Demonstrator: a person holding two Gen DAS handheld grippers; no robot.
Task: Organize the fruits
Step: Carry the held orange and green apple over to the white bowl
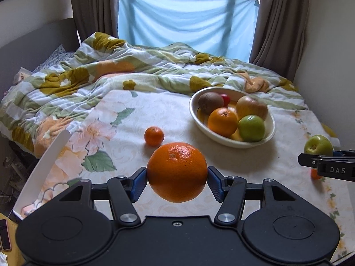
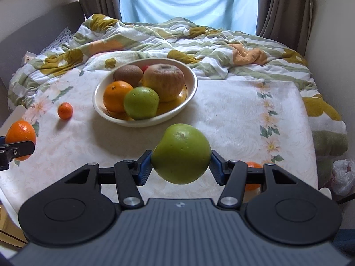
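On a bed's floral sheet point(image 1: 155, 110), the left gripper point(image 1: 177, 173) clamps a large orange point(image 1: 176, 171) aloft, tilted downward; the right gripper point(image 2: 181, 155) grips a green apple point(image 2: 181, 154). The fruit bowl point(image 2: 101, 108) sits beyond, a mandarin point(image 1: 154, 135) beside it. Only the right view shows another mandarin point(image 2: 253, 166) behind its finger.

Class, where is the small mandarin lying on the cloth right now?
In the left wrist view the small mandarin lies on the floral cloth, left of the white bowl and just beyond the held orange.
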